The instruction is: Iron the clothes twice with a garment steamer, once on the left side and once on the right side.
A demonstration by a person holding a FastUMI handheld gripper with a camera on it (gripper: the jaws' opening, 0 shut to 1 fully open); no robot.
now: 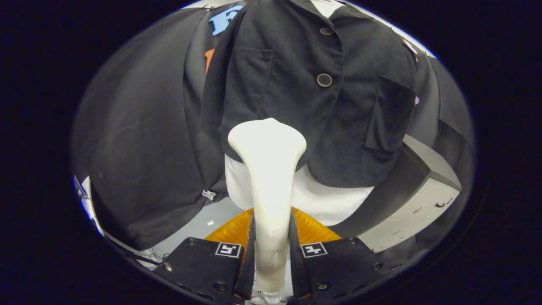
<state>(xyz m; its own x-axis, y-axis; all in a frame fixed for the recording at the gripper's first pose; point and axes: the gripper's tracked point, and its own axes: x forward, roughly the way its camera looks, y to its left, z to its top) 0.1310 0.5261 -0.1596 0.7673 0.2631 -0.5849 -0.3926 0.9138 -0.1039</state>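
Note:
A dark buttoned jacket (296, 84) hangs on a white torso form (326, 199) straight ahead of me. My gripper (271, 237) is shut on the handle of a white garment steamer (269, 178), which rises between the fingers. The steamer's wide head (266, 137) sits against the jacket's lower hem, just left of the button line. Two buttons (324, 79) show above the head. Chest pockets lie on both sides of the jacket.
Black cloth (139, 140) hangs as the booth wall to the left and behind. A white box-like unit (419, 199) stands to the right of the form. An orange ribbed part (313, 228) lies just beyond the fingers, and pale floor (199, 224) shows below the cloth.

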